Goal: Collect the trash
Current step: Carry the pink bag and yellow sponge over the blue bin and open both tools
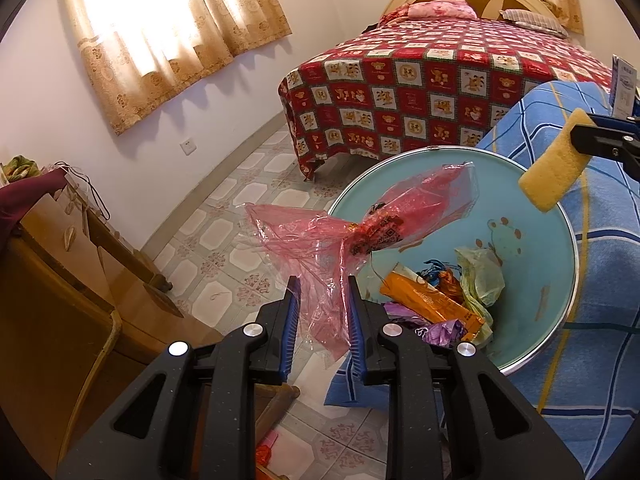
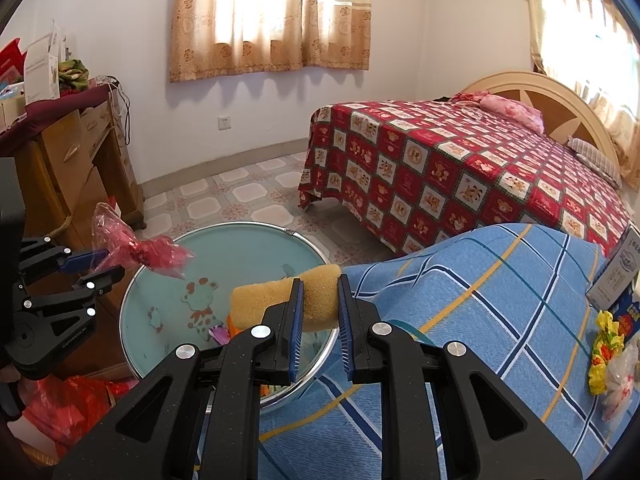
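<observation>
A light blue basin [image 1: 524, 280] with a metal rim rests on a blue plaid cloth and holds an orange packet [image 1: 432, 300], a purple wrapper [image 1: 438, 326] and a pale green bag [image 1: 482, 276]. My left gripper [image 1: 322, 284] is shut on a crumpled pink plastic wrapper [image 1: 360, 228], which hangs in the air over the basin's left rim. My right gripper [image 2: 320, 288] is shut on a yellow sponge [image 2: 272, 304], held above the basin [image 2: 248, 256] near its right rim. The right wrist view also shows the left gripper [image 2: 113, 264] with the pink wrapper [image 2: 136, 248].
The blue plaid cloth [image 2: 480, 320] carries a yellow wrapper [image 2: 606, 344] and a printed box [image 2: 616, 280] at the right. A bed with a red patterned cover [image 2: 460, 160] stands behind. A wooden dresser [image 1: 60, 260] is at the left, and a red bag [image 2: 72, 396] lies on the floor.
</observation>
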{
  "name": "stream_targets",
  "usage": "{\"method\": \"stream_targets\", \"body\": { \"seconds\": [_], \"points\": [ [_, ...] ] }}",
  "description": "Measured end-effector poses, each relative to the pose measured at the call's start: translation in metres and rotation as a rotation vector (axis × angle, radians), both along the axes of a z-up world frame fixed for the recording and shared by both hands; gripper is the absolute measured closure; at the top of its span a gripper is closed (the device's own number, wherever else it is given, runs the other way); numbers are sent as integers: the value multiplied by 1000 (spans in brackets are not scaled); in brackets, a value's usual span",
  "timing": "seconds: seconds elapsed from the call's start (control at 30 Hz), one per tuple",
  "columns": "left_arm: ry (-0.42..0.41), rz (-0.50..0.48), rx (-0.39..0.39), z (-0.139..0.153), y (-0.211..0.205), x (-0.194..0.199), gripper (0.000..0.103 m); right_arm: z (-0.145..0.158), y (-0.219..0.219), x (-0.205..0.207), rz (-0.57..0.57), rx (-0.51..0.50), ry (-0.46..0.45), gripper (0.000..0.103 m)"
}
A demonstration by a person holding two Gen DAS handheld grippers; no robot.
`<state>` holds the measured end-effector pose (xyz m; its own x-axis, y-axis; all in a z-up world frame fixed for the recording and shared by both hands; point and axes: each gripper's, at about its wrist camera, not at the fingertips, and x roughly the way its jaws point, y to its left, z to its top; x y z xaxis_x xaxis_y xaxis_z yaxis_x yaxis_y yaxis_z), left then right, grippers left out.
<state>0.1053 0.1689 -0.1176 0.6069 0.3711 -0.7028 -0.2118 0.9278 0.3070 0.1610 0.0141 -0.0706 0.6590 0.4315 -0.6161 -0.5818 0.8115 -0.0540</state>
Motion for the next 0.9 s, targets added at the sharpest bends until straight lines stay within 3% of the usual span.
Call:
{"method": "stream_targets", "body": {
  "seconds": [0.5, 0.6, 0.63, 0.77, 0.9],
  "points": [
    [3, -18, -9, -2, -5, 1, 78, -4, 3, -2, 13, -3, 11, 85],
    [0, -20, -15, -2, -6, 1, 67, -7, 4, -2, 24, -6, 18, 84],
    [-4, -17, -18, -1, -6, 1, 57, -7, 3, -2, 25, -4, 19, 83],
    [-11, -10, -12, -2, -8, 0, 33, -9, 0, 0, 24, 10, 32, 58],
    [-21, -3, -6, 0, -8, -2, 19, -11, -4, -3, 14, 16, 27, 46]
  ]
}}
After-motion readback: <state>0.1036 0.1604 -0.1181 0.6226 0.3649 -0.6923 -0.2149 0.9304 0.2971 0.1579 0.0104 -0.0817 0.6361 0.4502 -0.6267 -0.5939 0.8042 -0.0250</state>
